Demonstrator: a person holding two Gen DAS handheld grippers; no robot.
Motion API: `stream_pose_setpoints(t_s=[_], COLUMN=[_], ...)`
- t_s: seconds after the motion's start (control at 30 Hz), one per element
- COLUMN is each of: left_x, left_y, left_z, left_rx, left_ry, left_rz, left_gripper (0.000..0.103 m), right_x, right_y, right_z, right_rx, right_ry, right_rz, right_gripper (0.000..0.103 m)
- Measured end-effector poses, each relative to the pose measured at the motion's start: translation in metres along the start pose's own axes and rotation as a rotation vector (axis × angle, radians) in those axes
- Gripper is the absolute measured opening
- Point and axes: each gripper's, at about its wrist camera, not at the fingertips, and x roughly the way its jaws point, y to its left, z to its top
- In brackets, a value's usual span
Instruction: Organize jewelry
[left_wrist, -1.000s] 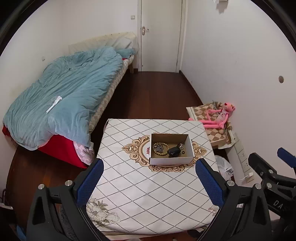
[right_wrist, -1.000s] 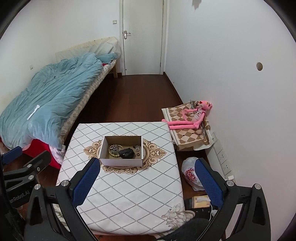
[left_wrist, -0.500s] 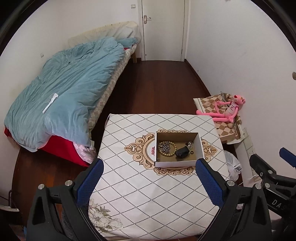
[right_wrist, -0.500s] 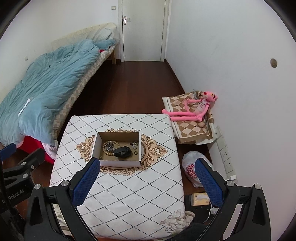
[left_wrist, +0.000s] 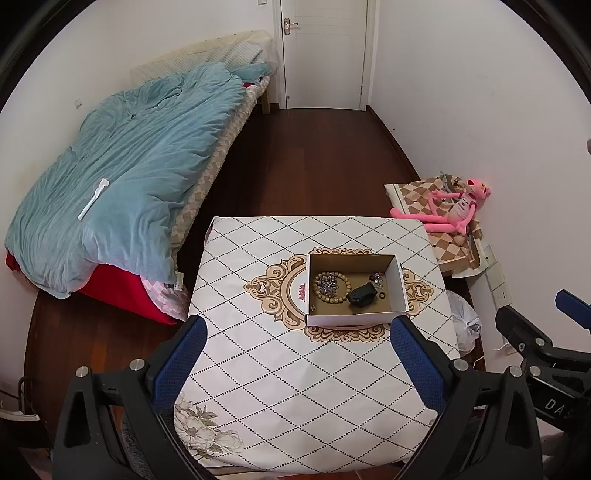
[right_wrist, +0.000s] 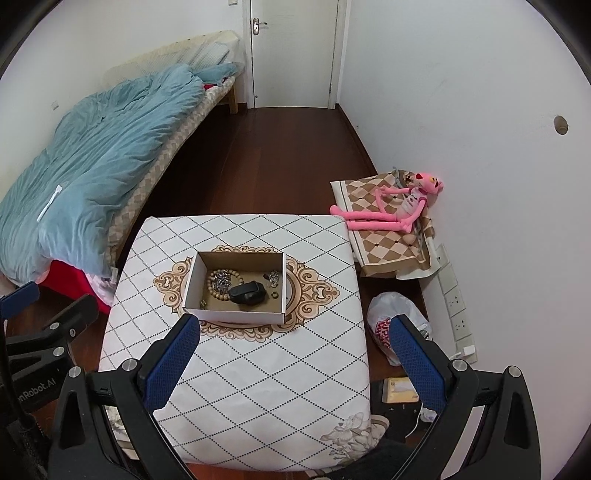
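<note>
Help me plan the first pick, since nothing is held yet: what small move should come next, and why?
Probably lower the right gripper toward the open box. Both grippers are open and empty, high above the table, and the bead bracelet, black case and small pieces all lie inside the box, nearest the right gripper.

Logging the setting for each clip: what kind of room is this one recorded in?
Most likely a home bedroom: a bed with a rumpled light-blue duvet along the left wall, a white panelled door at the far end, and a pink plush toy by the right wall. An open white cardboard box holds jewelry.
</note>
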Motion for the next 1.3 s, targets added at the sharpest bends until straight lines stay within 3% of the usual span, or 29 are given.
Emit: stream_pose_setpoints(t_s=[1.3], left_x=[0.007], left_y=[0.005], left_z=[-0.010], left_rx=[-0.004], left_ry=[0.018], left_rz=[0.006], left_gripper=[0.101], right_x=[0.004], right_y=[0.001], right_z=[-0.002], right_rx=[-0.004], right_ry=[0.014], right_rz=[-0.006], right_gripper=[0.103])
